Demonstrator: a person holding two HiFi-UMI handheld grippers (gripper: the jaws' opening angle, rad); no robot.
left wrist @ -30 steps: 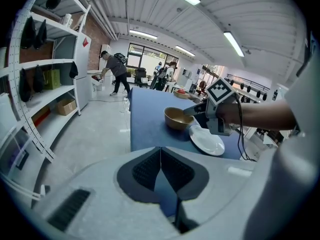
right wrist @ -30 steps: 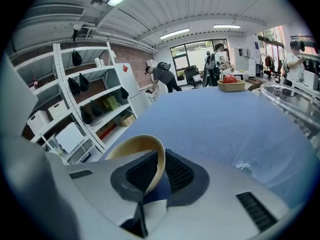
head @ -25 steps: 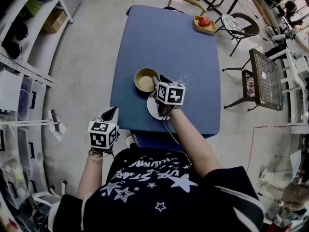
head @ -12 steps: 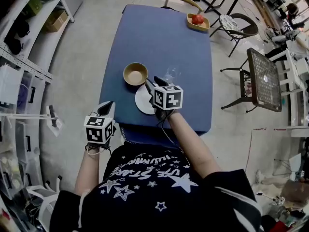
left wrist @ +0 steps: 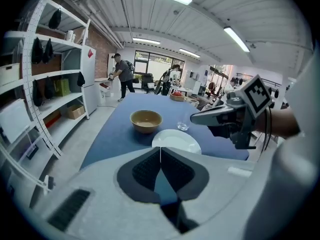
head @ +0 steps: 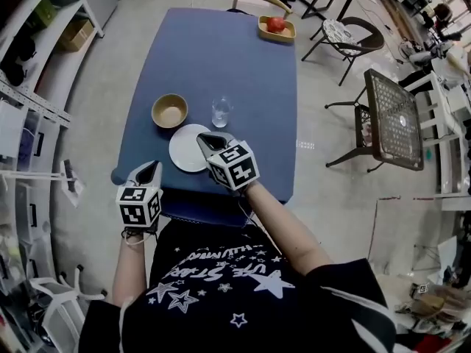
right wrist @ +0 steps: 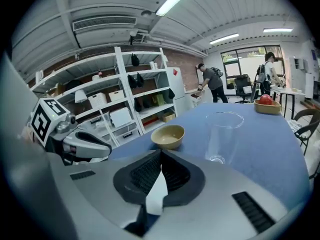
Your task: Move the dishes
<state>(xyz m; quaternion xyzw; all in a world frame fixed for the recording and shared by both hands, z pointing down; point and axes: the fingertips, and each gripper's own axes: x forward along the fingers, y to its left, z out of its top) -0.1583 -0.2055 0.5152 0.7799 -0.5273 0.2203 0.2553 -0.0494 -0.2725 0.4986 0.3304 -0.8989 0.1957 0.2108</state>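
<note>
- At the far left we see shelves (head: 29, 65) running along the wall.
- Our left gripper (head: 149, 168) hangs at the near left corner of the blue desk (head: 235, 72). Its jaws are clenched tip to tip with nothing between them.
- A tan bowl (head: 170, 110) stands upright and empty on the left half of the desk.
- The white plate (head: 184, 149) lies flat on the desk just beside the bowl, on the side nearer us and close to the near edge.
- Our right gripper (head: 206, 140) sits over the right rim of the plate. Its jaws have just been closing and now meet, with nothing grasped. We see only a sliver of the white plate through the gap behind the tips.
- A clear glass (head: 221, 112) stands upright and empty to the right of the bowl, just beyond the plate.
- A wooden tray (head: 283, 34) holding a red apple (head: 276, 24) sits at the far edge of the desk, well apart from the other dishes.
- A black mesh table (head: 394, 120) stands on the floor to the right, clear of the desk.
</note>
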